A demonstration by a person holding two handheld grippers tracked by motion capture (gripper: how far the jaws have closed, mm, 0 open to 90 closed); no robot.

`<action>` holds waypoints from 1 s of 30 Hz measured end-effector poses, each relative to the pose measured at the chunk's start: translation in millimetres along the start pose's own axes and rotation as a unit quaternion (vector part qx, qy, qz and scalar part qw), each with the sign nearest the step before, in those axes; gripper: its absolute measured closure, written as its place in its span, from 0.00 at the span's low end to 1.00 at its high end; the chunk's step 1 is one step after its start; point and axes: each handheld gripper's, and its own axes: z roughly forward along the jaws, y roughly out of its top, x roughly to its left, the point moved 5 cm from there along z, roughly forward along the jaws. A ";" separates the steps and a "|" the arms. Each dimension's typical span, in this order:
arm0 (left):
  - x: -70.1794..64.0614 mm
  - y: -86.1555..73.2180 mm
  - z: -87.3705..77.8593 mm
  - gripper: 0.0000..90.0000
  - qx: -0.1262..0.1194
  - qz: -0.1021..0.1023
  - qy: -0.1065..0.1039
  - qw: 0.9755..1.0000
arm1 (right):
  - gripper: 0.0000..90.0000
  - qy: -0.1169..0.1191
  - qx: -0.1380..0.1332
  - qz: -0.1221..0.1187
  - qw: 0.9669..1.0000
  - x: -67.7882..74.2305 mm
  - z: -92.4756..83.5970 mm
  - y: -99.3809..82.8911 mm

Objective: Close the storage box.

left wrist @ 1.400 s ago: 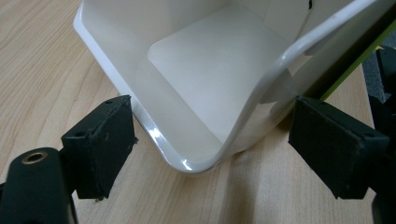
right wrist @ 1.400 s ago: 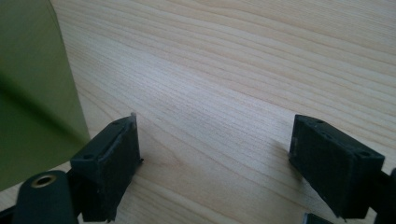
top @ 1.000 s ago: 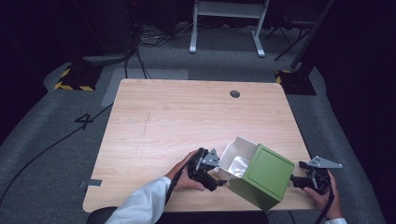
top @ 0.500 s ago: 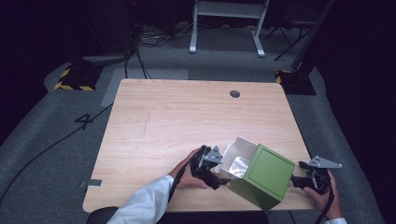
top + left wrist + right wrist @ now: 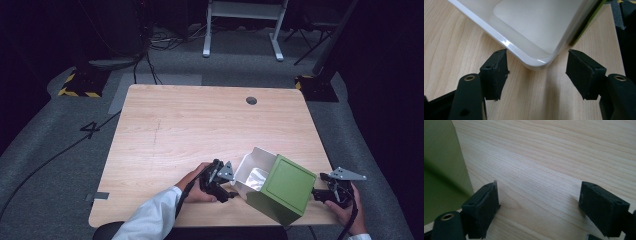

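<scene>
Left gripper (image 5: 537, 72) gapes beside green bin (image 5: 282, 187); table (image 5: 190, 125) bare.

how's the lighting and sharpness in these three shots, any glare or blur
High view: table lit, surroundings dark, green bin sharp. Left gripper view: glare on the bin's white rim, jaws near the lens soft. Right gripper view: green wall blurred, shadowed.

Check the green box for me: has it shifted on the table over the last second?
No. The green box sits at the same spot near the table's front right edge, between both tongs, as before.
</scene>
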 end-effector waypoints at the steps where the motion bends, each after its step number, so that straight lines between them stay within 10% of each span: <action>1: 0.2 1.2 0.0 0.39 0.000 0.000 0.001 1.000 | 0.18 0.000 0.000 0.000 1.000 0.0 0.0 0.0; 18: -11.8 21.9 11.6 0.40 0.002 0.056 -0.022 0.998 | 0.18 0.000 0.000 0.000 1.000 0.0 0.0 0.0; 24: -24.6 14.7 13.8 0.24 0.033 0.076 -0.069 0.994 | 0.18 0.000 0.000 0.000 1.000 0.0 0.0 0.0; 30: -31.7 17.1 23.5 0.17 0.035 0.054 -0.050 0.997 | 0.18 0.000 0.000 0.000 1.000 0.0 0.0 0.0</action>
